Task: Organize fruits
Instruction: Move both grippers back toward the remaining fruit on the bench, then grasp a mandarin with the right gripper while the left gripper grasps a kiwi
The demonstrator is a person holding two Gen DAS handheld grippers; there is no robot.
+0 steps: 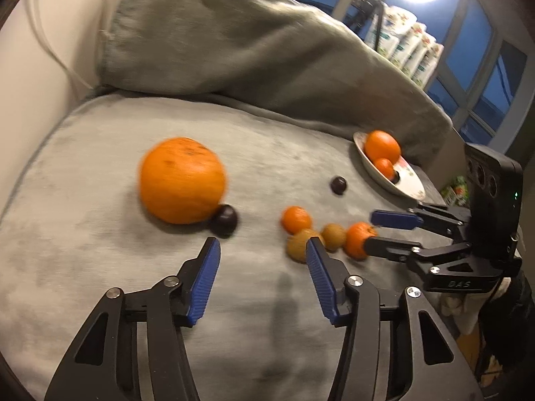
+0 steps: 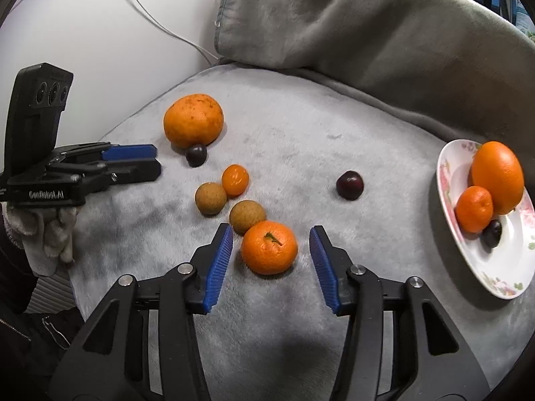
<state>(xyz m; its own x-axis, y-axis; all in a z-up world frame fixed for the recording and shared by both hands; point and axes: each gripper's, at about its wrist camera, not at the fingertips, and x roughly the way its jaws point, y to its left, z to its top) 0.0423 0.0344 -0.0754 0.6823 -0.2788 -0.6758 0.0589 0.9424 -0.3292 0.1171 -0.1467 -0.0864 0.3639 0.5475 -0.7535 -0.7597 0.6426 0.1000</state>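
Windows [image 1: 481,77] show only beside left hand-held gripper [image 1: 262,250].

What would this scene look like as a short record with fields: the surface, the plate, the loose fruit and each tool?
surface: grey cushion
plate: flowered, holds a large orange, a mandarin and a dark plum
loose fruit: big orange, two dark plums, two brown fruits, small orange fruit, mandarin
right tool: open, fingers on either side of the mandarin, not closed on it
left tool: open, holding nothing
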